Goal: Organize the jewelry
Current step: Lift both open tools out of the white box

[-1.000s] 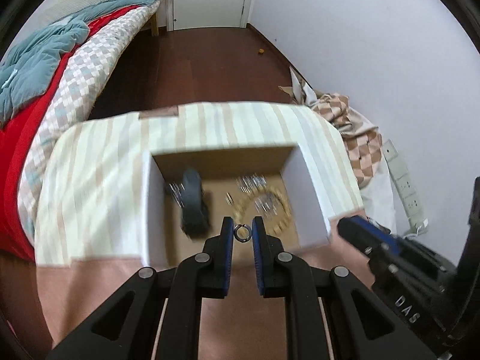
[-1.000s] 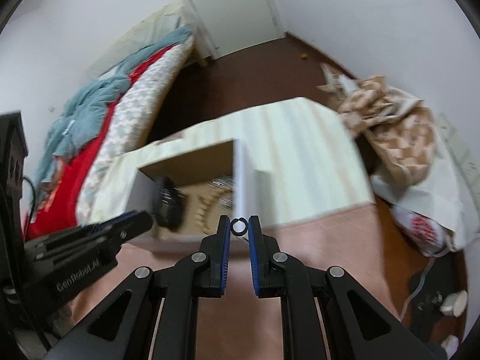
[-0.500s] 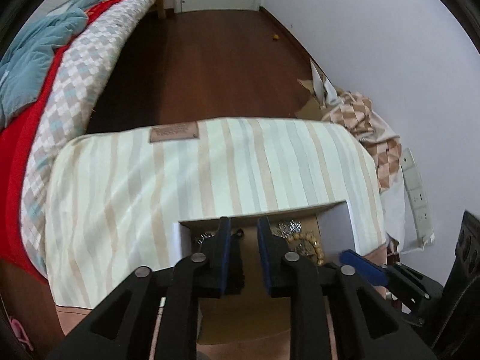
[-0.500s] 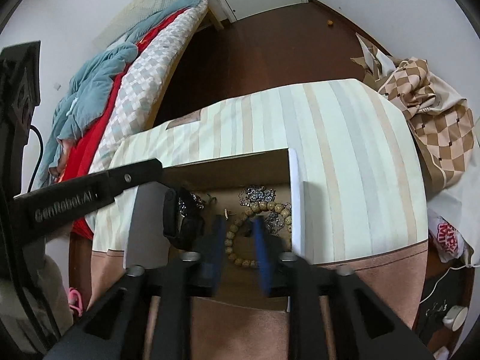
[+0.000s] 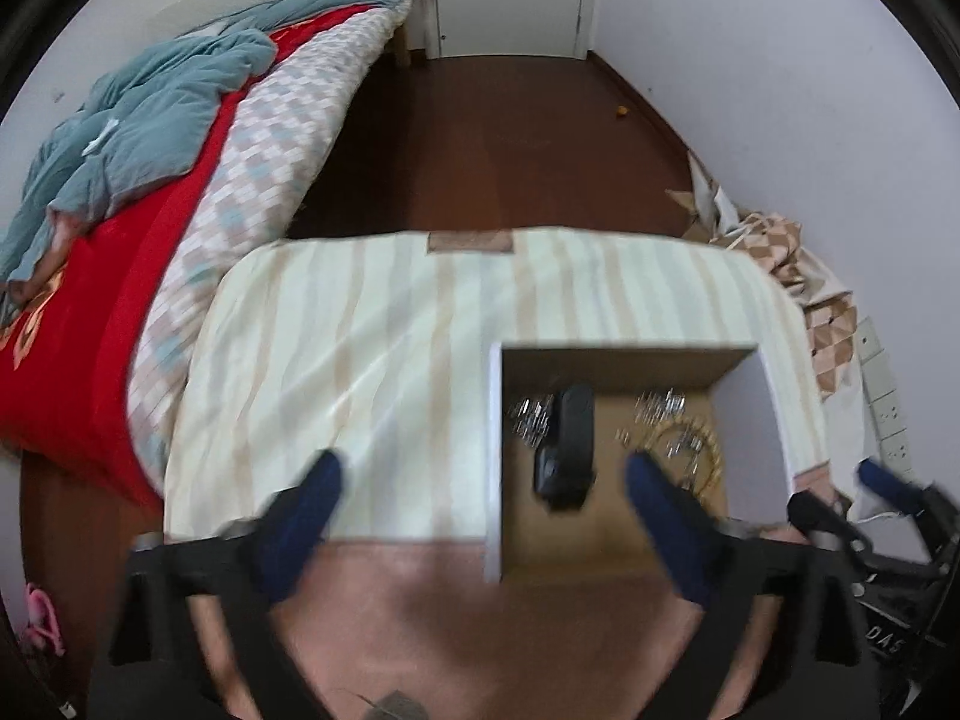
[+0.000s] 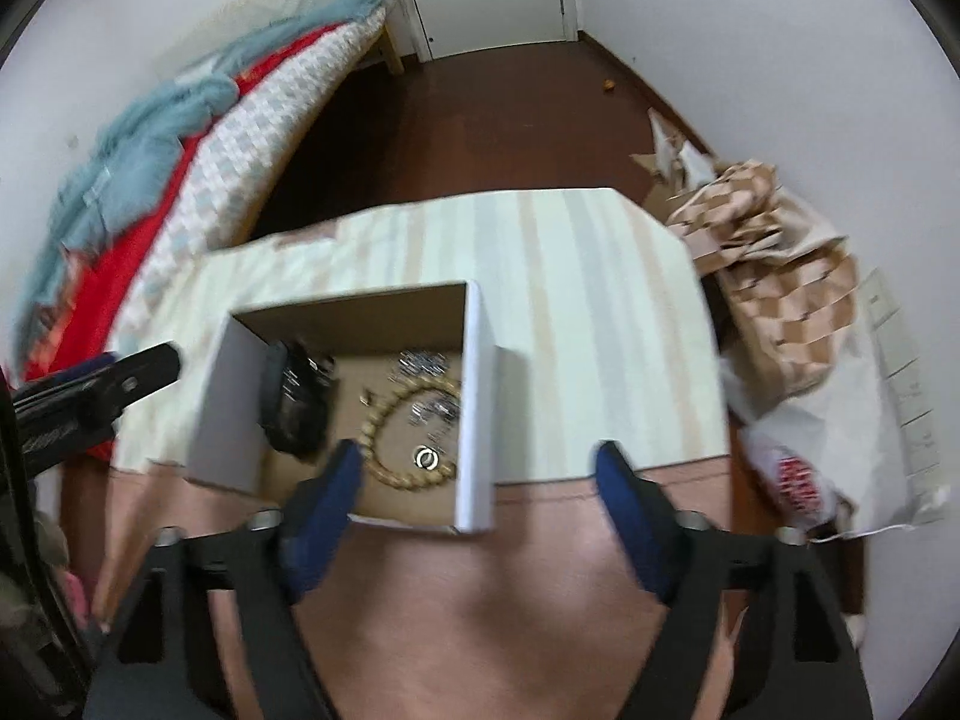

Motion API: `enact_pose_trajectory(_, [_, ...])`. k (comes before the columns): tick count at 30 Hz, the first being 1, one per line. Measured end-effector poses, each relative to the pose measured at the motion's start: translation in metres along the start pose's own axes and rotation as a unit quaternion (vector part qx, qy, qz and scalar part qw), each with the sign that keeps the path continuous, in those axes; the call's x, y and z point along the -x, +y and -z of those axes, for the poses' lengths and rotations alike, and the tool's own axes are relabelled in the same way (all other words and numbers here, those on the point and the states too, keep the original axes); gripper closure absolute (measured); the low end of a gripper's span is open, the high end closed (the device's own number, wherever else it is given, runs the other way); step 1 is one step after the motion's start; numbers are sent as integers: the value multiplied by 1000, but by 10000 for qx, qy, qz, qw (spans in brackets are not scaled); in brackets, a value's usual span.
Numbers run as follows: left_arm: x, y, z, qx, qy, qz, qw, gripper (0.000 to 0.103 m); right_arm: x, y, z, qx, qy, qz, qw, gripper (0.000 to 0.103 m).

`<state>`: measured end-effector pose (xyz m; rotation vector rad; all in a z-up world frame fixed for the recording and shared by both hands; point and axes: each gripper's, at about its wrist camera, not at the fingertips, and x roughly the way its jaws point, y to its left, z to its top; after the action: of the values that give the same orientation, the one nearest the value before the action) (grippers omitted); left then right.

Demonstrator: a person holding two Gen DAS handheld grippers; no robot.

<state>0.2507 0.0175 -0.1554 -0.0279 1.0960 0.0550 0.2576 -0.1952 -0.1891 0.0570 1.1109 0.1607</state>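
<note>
Cardboard box (image 6: 477, 396) on striped desk (image 6: 600, 300), white outside, brown inside. Holds gold bead bracelet (image 6: 384, 426), small ring (image 6: 426, 457) inside its loop, silver chains (image 6: 423, 363), black watch (image 6: 291, 402). Left claw (image 5: 480, 474) and right claw (image 6: 480, 462) both spread wide, gripping nothing.

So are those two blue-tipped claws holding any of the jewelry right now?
No. The left gripper and right gripper are both wide open and hold nothing.
</note>
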Motion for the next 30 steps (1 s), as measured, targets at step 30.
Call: enact_pose_trajectory(30, [221, 0, 88, 239, -1144, -232, 9929, 0, 241, 34, 67, 327, -1235, 619, 9899, 0])
